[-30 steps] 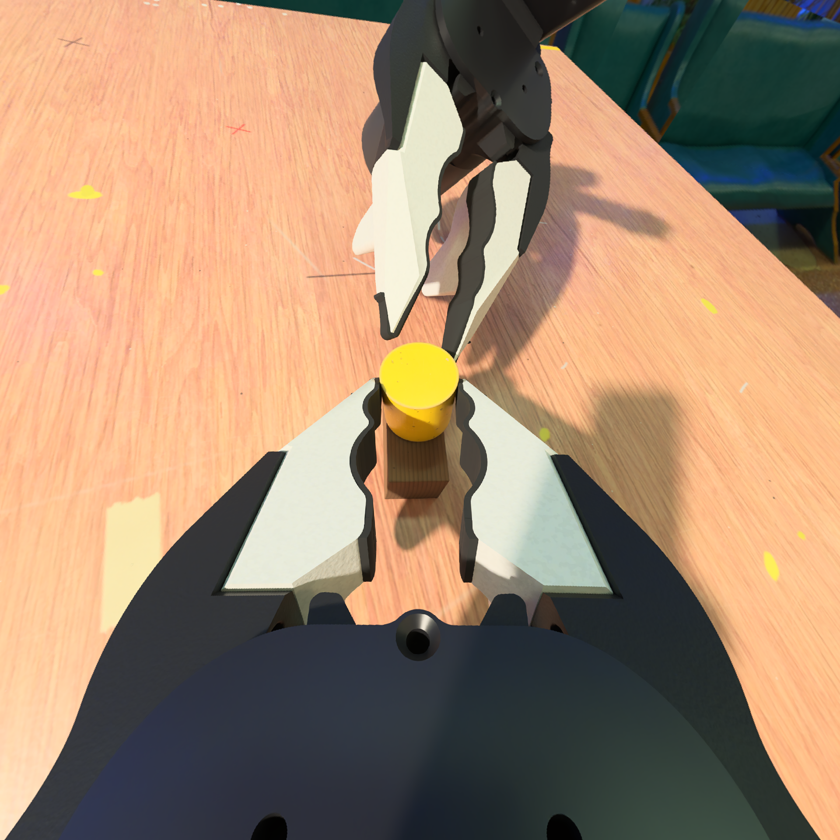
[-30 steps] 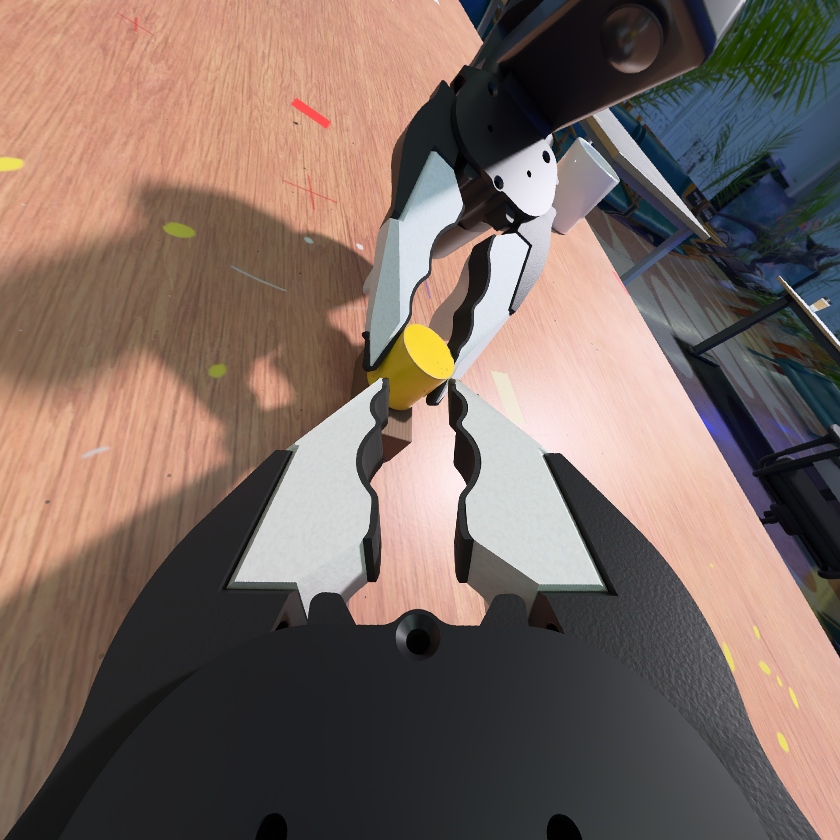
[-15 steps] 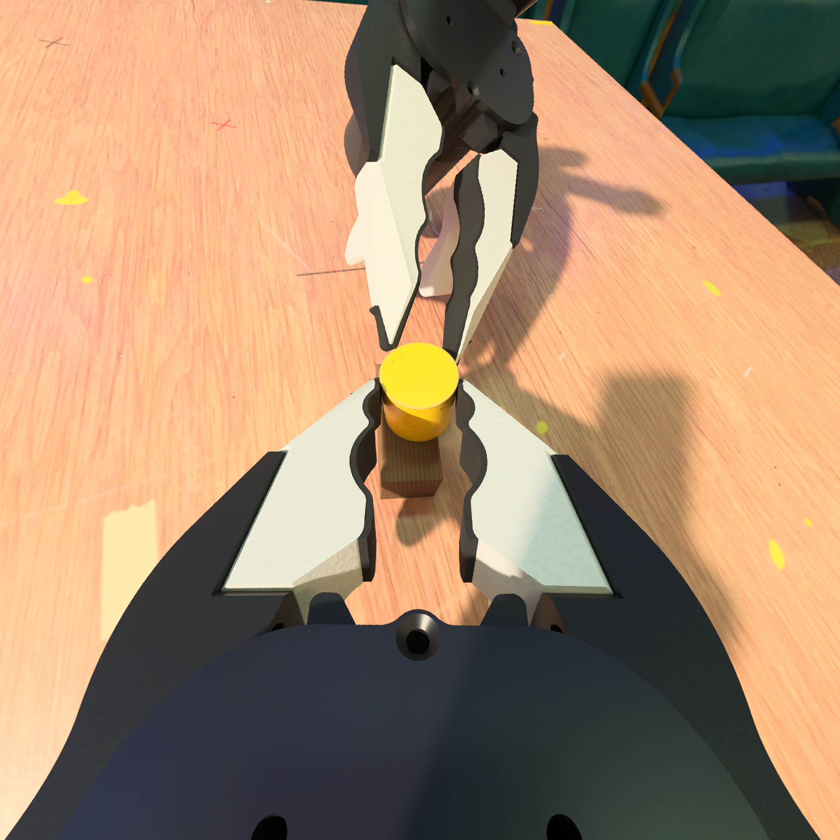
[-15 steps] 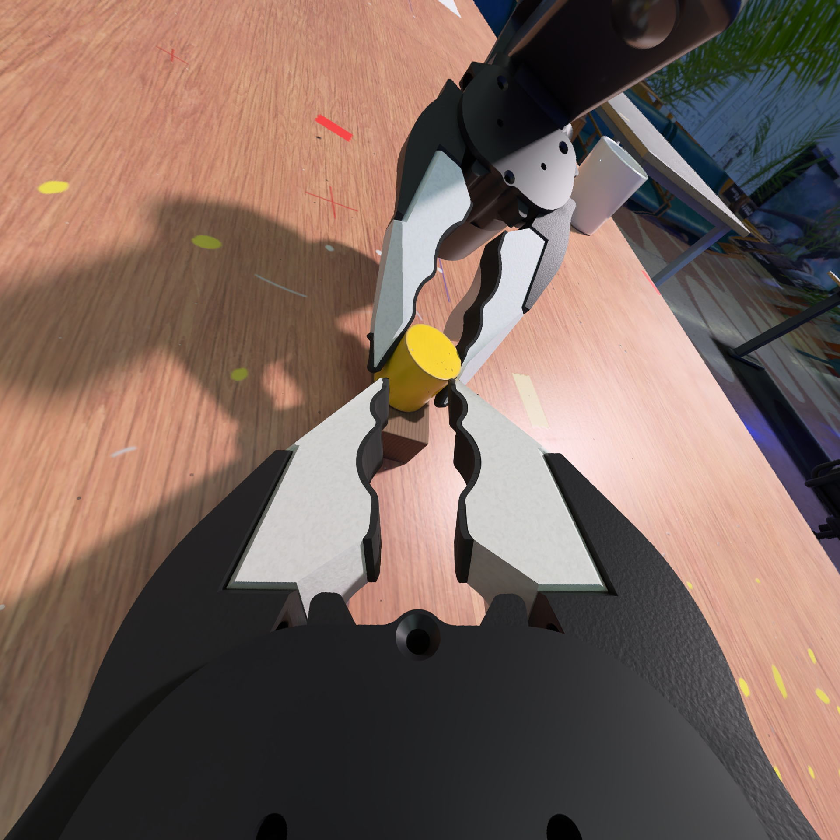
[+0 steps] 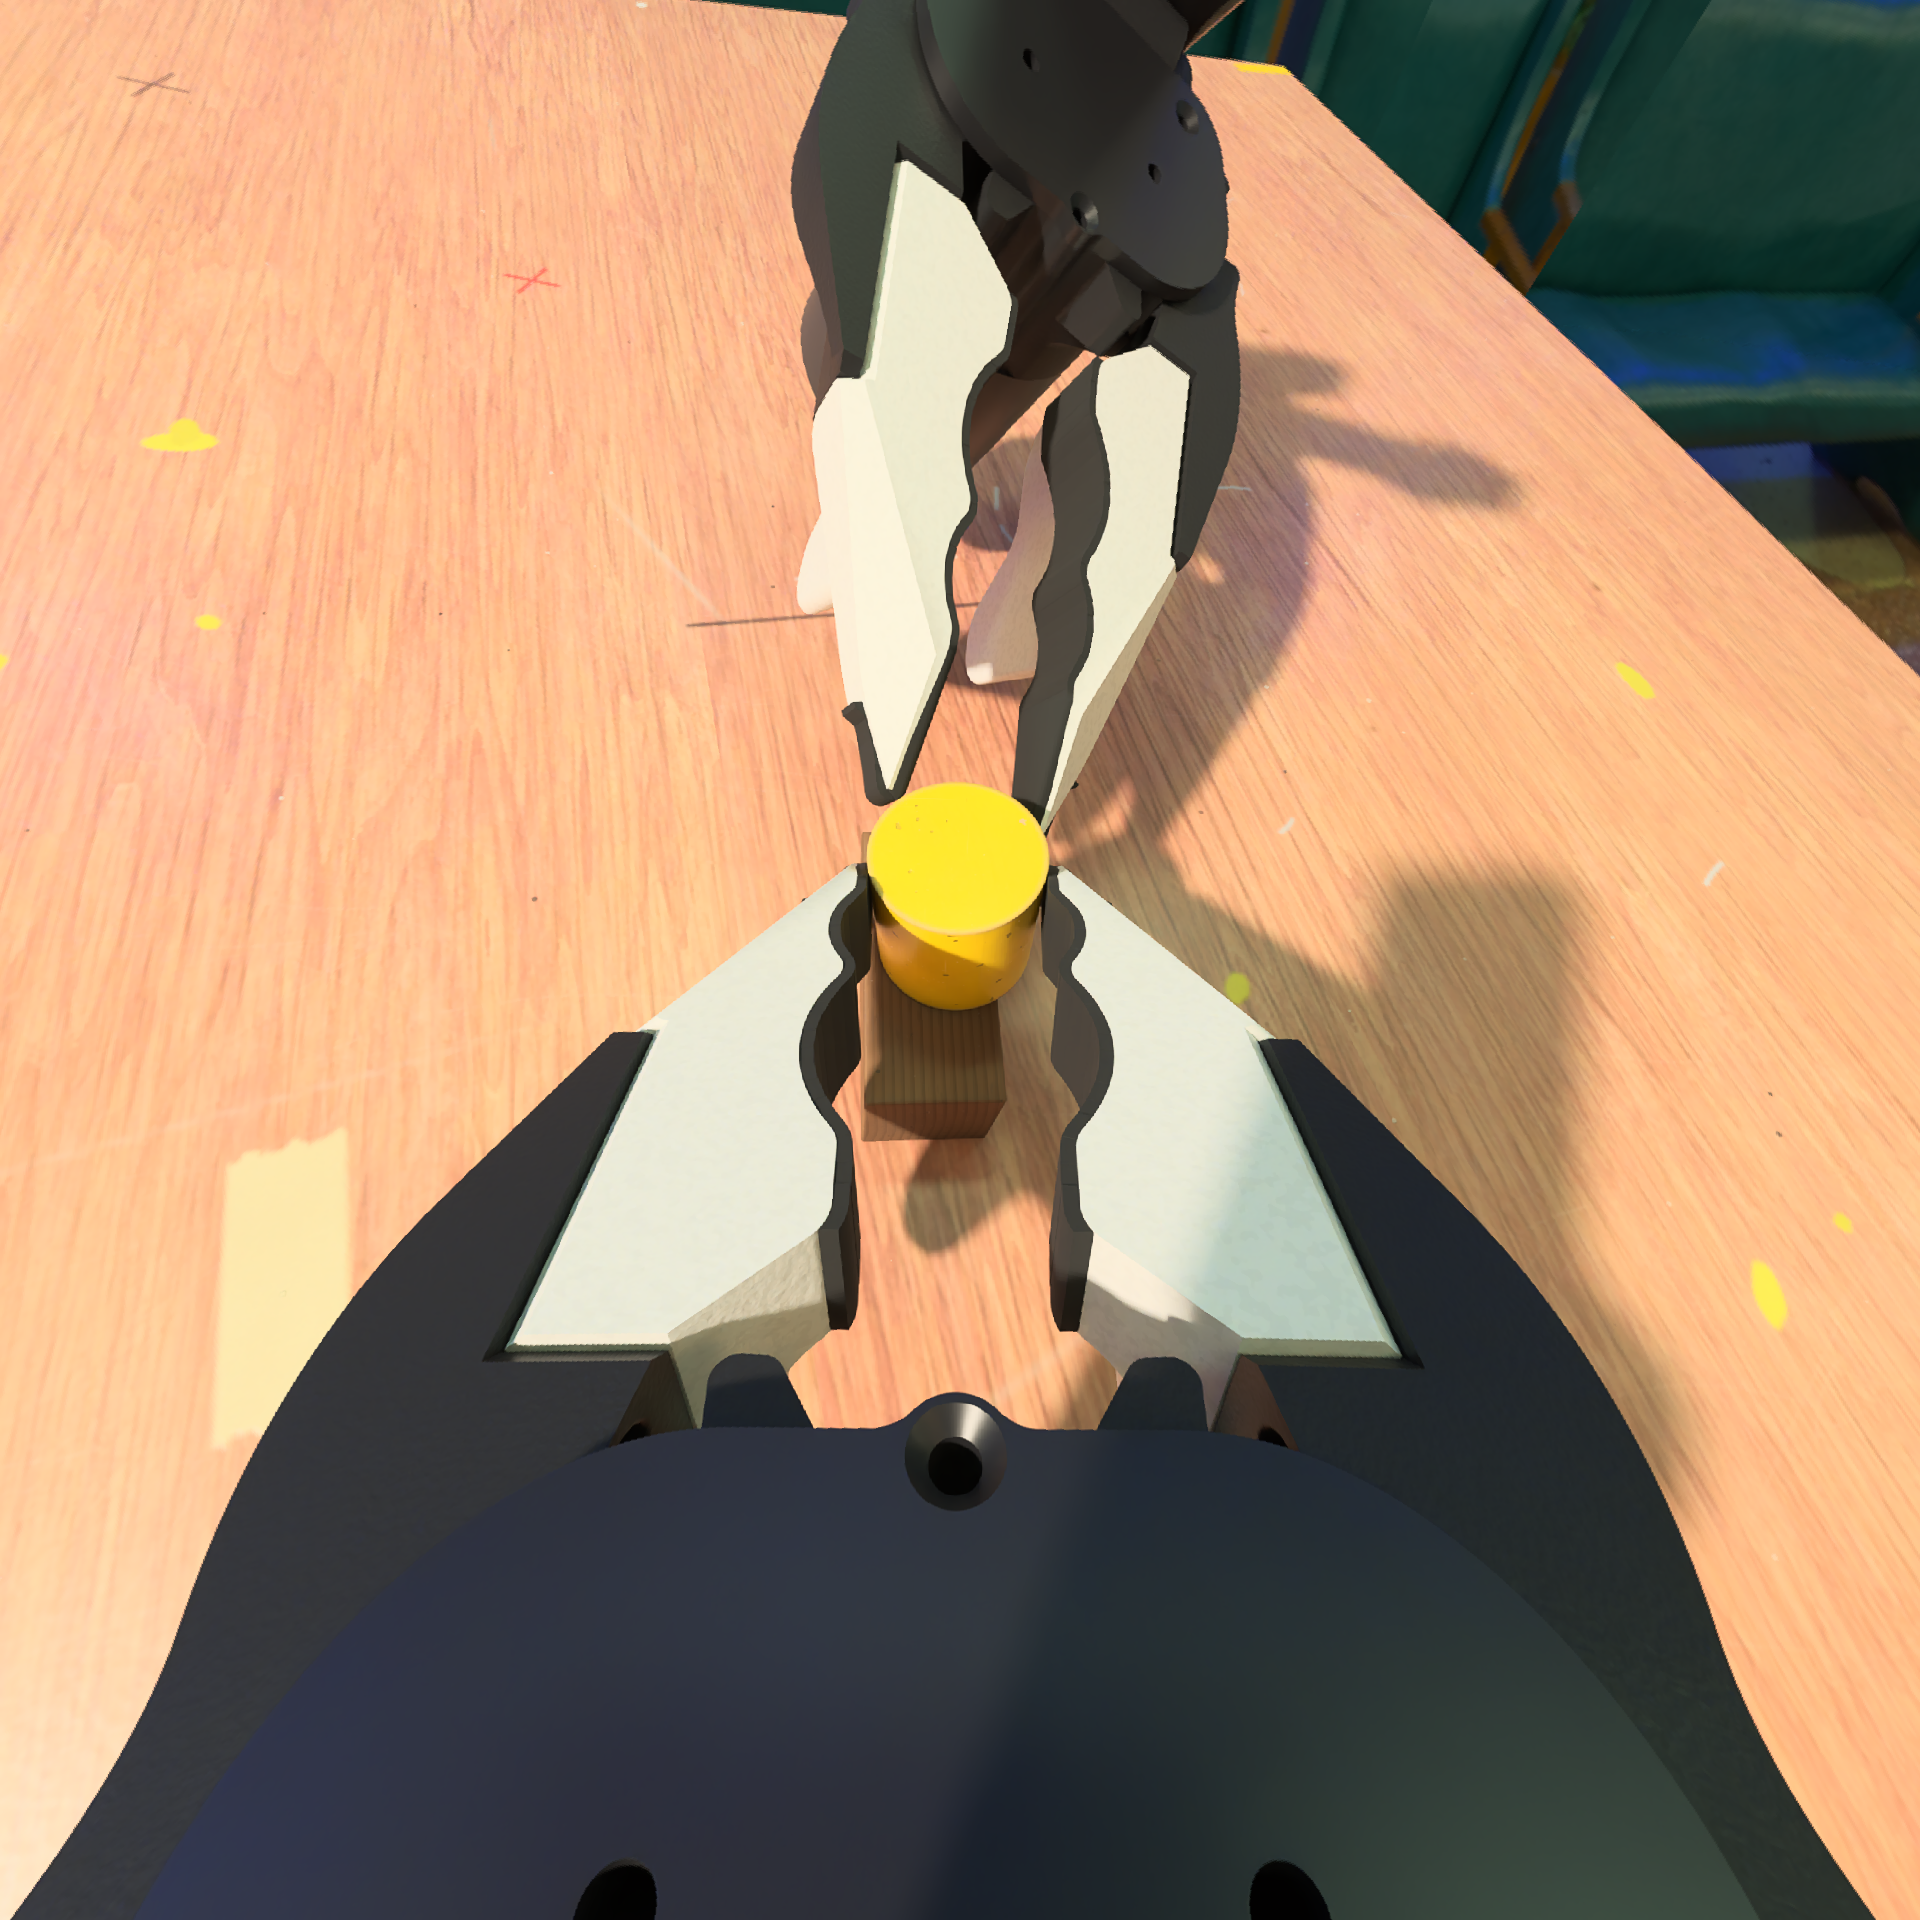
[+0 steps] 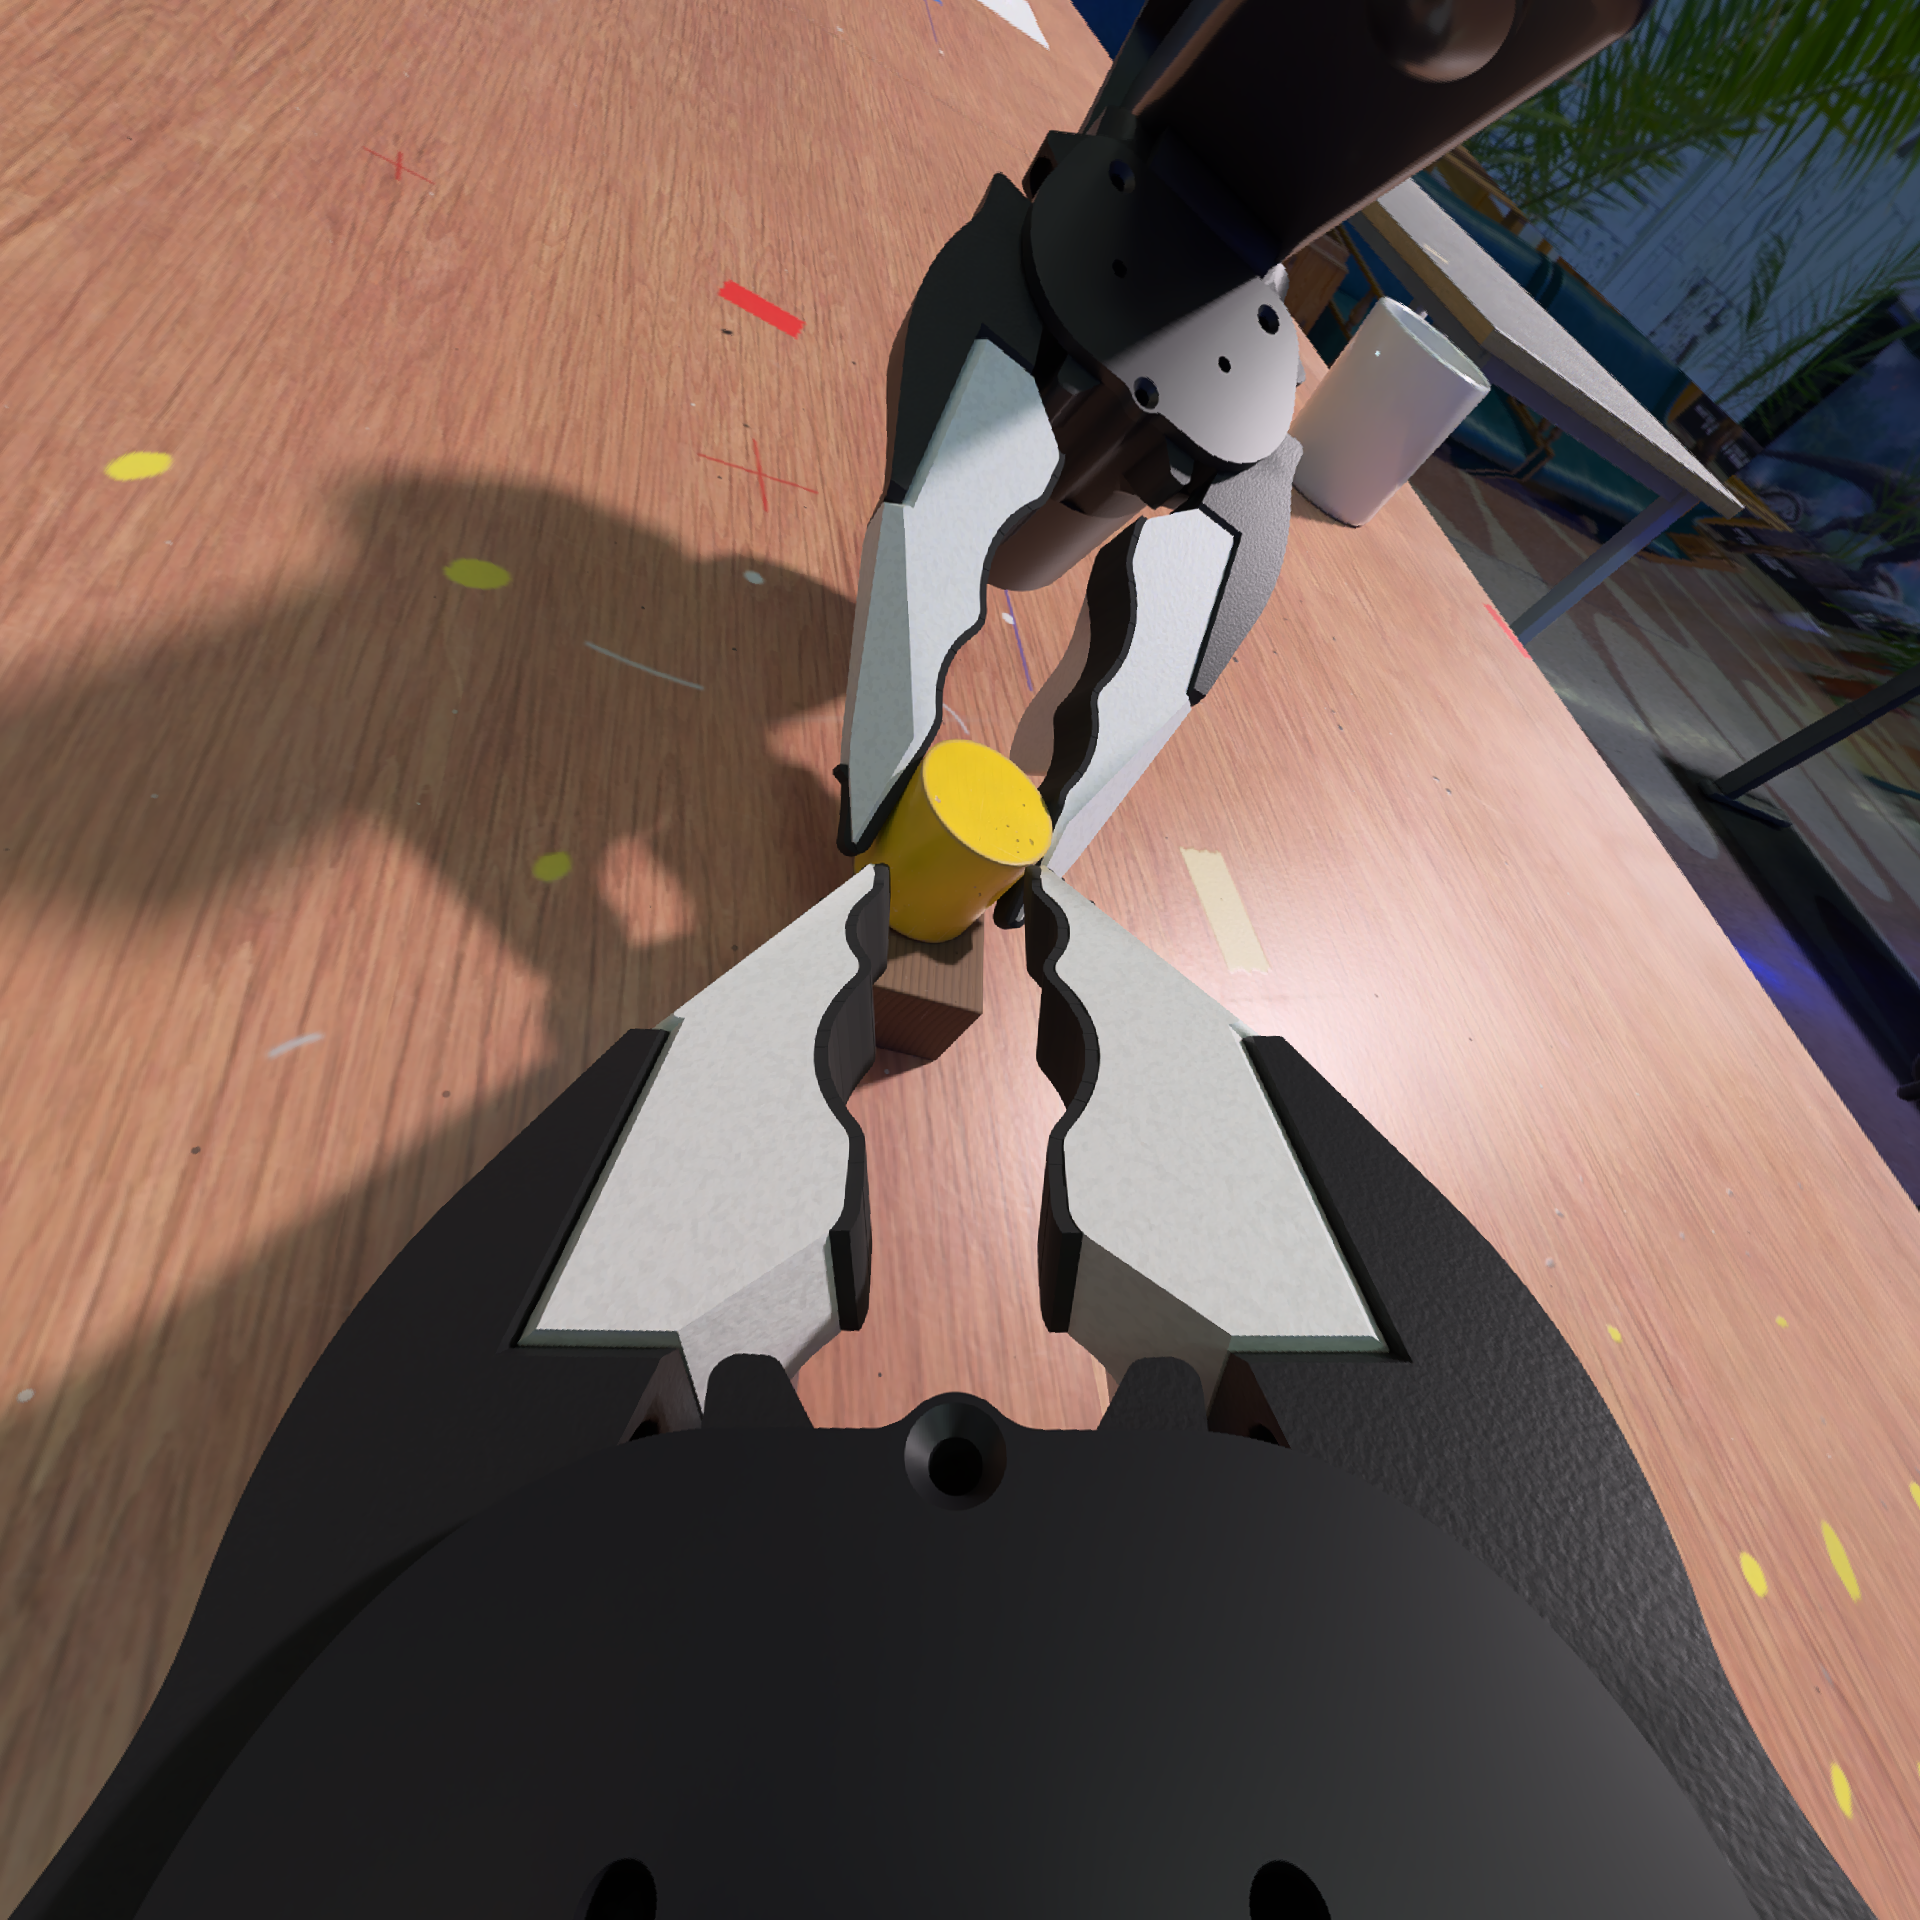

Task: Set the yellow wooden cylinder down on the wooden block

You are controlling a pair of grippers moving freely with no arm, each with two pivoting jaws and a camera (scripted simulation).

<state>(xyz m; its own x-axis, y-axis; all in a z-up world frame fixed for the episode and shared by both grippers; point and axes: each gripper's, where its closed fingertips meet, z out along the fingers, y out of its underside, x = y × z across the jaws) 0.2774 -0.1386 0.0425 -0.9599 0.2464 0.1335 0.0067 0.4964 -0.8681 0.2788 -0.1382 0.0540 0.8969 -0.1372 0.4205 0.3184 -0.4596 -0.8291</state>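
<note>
The yellow wooden cylinder [image 5: 956,883] stands upright on the wooden block [image 5: 930,1070], which lies on the table. My left gripper [image 5: 956,883] is shut on the cylinder, one fingertip on each side. In the right wrist view the cylinder [image 6: 961,842] sits just beyond my right gripper [image 6: 954,883], with the block [image 6: 925,1003] below it. The right gripper's narrow jaws straddle the block's end under the cylinder, and the cylinder hides the contact. The right gripper [image 5: 961,800] reaches in from the far side in the left wrist view.
A white mug [image 6: 1382,416] stands near the table's edge behind the left gripper. The wooden table [image 5: 416,727] ends along the right, with teal seats [image 5: 1714,208] beyond. A pale tape patch [image 5: 281,1278] lies at the left. A grey table [image 6: 1558,343] stands farther off.
The right gripper has tilted up about its tips, so its view now takes in the white mug. The cylinder, the block and the left gripper's hold have stayed the same.
</note>
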